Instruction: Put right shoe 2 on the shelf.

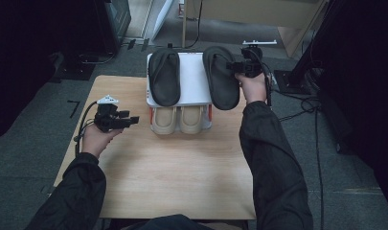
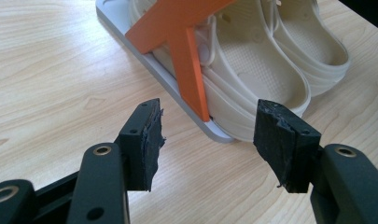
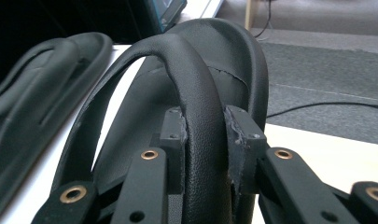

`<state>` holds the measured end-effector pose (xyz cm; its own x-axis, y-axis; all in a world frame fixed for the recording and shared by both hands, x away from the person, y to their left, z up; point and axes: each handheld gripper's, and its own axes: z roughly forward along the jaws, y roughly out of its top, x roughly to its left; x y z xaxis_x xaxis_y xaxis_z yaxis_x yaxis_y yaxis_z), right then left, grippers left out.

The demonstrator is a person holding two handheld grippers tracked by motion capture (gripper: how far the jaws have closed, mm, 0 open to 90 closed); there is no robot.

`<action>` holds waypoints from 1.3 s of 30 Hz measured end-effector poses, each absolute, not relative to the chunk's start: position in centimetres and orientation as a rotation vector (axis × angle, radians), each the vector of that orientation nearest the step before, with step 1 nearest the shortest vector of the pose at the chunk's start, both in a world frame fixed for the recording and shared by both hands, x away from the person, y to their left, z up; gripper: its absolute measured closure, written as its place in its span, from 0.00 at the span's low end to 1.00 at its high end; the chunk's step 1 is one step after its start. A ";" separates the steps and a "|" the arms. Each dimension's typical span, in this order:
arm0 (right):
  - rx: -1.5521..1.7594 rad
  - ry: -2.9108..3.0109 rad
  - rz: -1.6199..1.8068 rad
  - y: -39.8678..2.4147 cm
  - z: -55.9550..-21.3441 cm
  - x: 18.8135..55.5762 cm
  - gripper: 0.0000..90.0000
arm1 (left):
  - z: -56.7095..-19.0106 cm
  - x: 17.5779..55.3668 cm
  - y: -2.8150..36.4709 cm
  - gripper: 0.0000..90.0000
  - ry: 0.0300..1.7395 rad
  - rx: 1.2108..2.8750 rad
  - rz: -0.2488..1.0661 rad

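Two dark grey slippers lie on top of a white shoe rack (image 1: 194, 81). The left slipper (image 1: 164, 76) rests flat on the shelf. My right gripper (image 1: 235, 67) is shut on the strap (image 3: 196, 107) of the right slipper (image 1: 221, 79), which hangs over the rack's right edge and looks slightly lifted. A pair of cream clogs (image 1: 178, 120) sits on the rack's lower level (image 2: 177, 79), behind an orange bracket (image 2: 186, 51). My left gripper (image 1: 132, 120) hovers open over the table to the left of the clogs, with nothing between its pads (image 2: 151, 140).
The wooden table (image 1: 177, 167) has bare surface in front of the rack and on the left. Cables (image 1: 302, 103) trail over the grey floor to the right. Dark equipment stands at the far left, and a wooden cabinet (image 1: 258, 12) behind the table.
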<state>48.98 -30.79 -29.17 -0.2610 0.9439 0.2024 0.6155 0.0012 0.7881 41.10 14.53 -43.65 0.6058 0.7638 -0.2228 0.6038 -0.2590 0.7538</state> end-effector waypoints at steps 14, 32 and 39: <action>1.578 1.937 1.181 -26.8 -29.1 51.1 0.78 | -43.6 39.2 15.9 0.47 1.101 1.960 0.278; 1.637 1.946 1.179 -24.5 -31.2 53.3 0.77 | -43.8 38.5 16.0 0.47 1.091 1.979 0.283; 1.624 1.955 1.192 -24.3 -31.9 53.3 0.77 | -43.9 38.5 15.9 0.47 1.092 1.979 0.280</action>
<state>53.35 -24.26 -31.89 -0.2936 0.9229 0.2492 0.6445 -0.0014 0.7646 38.47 15.91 -43.89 0.5961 0.7806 -0.1880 0.5933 -0.2706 0.7581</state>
